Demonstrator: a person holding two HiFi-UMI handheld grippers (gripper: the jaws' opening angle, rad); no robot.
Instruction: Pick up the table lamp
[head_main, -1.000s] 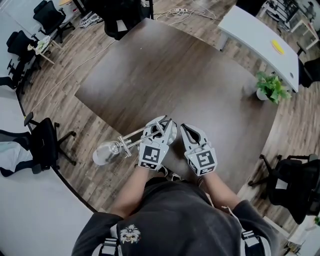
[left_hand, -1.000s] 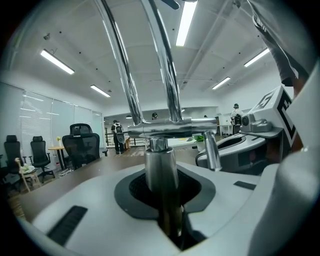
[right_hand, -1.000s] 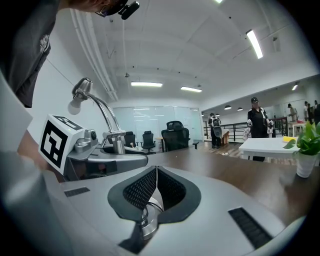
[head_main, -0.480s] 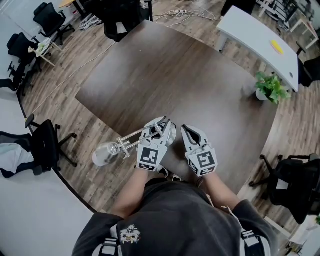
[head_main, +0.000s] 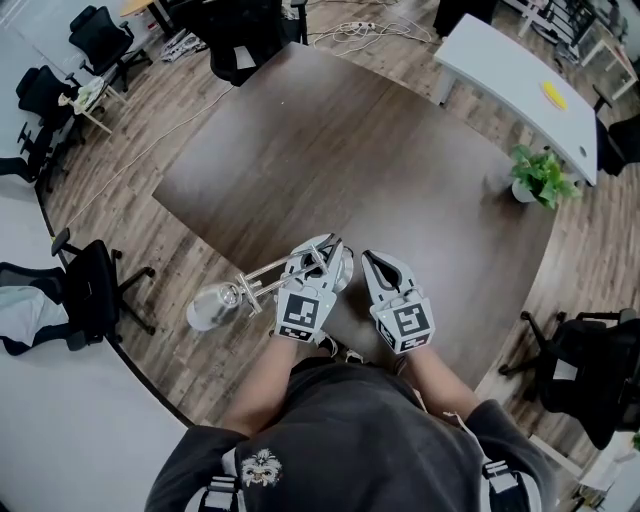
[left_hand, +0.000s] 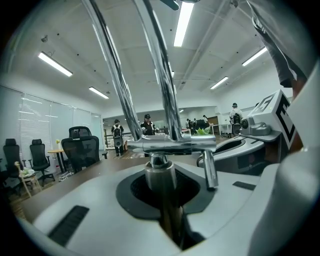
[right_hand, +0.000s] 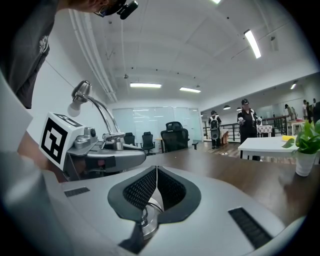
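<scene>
Now we log the left gripper (head_main: 326, 246) jaws just tightening, pinching the table lamp (head_main: 262, 277) stem; the right gripper (head_main: 372, 258) is pressed together. We judge the lift ready.

Dark table (head_main: 330, 150), wood floor (head_main: 130, 130), white desk (head_main: 510, 75), black office chairs (head_main: 90, 285), ceiling strip lights (left_hand: 185, 20)

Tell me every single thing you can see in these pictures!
shiny chrome table lamp: one, silver, stem in the left gripper
big dark brown wooden table: one, brown, ahead of the person
green leafy plant in a white pot: one, green, brown table's right edge
long white table: one, white, far right
small yellow thing: one, yellow, on the white table
black office chairs: several, black, around the room
standing people: a few, dark clothes, far away
left gripper: one, grey, jaws just been closing onto the lamp's stem
right gripper: one, grey, beside the left, jaws together
</scene>
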